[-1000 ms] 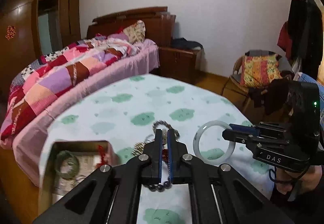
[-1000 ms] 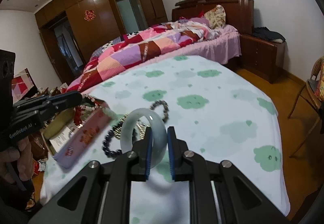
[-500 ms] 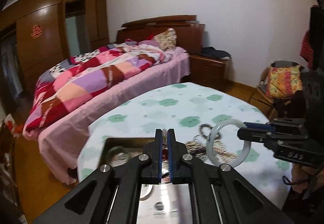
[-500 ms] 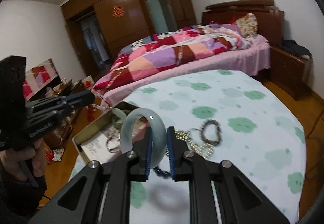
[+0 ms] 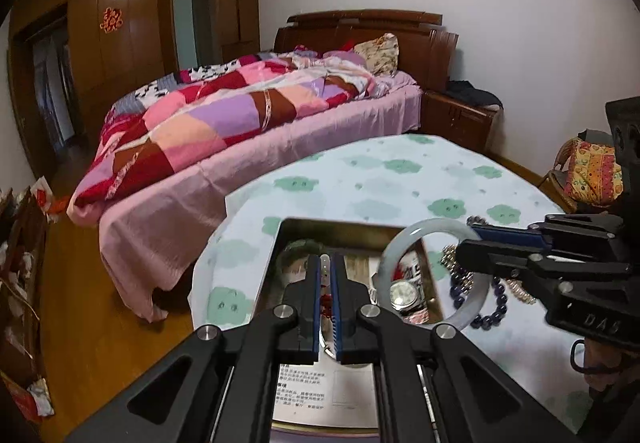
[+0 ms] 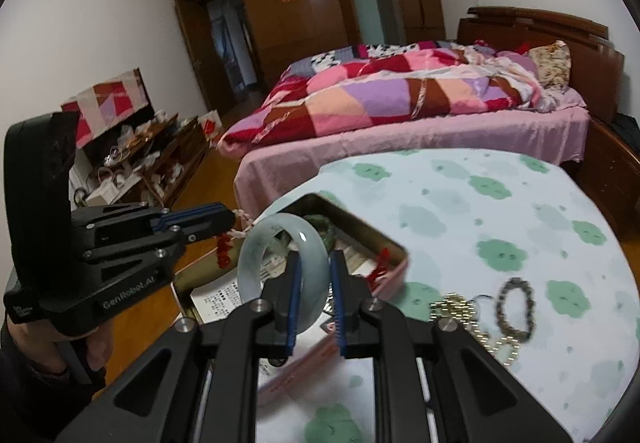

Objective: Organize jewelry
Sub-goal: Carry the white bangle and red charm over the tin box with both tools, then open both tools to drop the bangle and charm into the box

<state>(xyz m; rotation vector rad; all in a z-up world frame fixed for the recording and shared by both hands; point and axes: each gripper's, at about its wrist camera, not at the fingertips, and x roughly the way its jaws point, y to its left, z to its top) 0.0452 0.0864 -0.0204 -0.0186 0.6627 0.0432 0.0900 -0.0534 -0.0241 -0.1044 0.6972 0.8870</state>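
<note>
Bangle [image 6: 280, 263] pinched in right tongs [image 6: 314, 299], red charm [image 6: 224, 251] in left tongs [image 5: 329, 283], over tin [image 6: 396, 255]; next, lower, release.

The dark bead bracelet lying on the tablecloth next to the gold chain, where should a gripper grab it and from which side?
The dark bead bracelet lies flat as an open loop on the tablecloth. Probably best: come from above, one finger inside the loop and one outside, pinching the strand on the side away from the gold chain, which lies close beside it.
</note>
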